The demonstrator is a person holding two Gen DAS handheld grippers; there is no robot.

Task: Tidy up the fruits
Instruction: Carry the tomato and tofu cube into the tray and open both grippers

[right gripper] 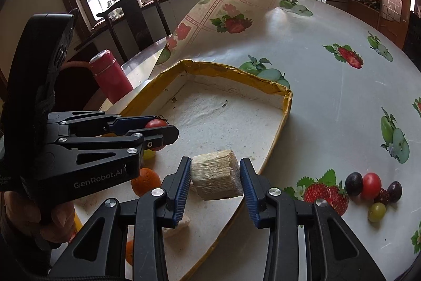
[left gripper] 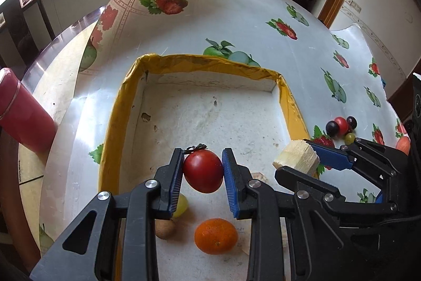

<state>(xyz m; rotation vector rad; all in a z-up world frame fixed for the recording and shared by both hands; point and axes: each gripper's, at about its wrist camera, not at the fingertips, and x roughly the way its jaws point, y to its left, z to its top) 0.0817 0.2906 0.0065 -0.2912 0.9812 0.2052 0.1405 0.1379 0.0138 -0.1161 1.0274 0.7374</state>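
Note:
My left gripper (left gripper: pixel 202 170) is shut on a red cherry tomato (left gripper: pixel 203 171) and holds it above the white tray with a yellow rim (left gripper: pixel 210 61). In the right wrist view the same tomato (right gripper: pixel 155 123) shows between the left gripper's fingers. My right gripper (right gripper: pixel 215 177) is shut on a pale fibrous chunk (right gripper: pixel 217 177), held over the tray's near right side; from the left wrist view that chunk (left gripper: pixel 296 158) hangs by the tray's right wall. Inside the tray lie an orange (left gripper: pixel 215 236), a green grape (left gripper: pixel 181 206) and a small brown fruit (left gripper: pixel 165 228).
A cluster of dark grapes, a red tomato and a green grape (right gripper: pixel 371 188) lies on the fruit-print tablecloth (right gripper: pixel 329 96) to the right of the tray. A red flask (right gripper: pixel 110 75) stands left of the tray. The cloth's far corner is folded up. A chair stands beyond.

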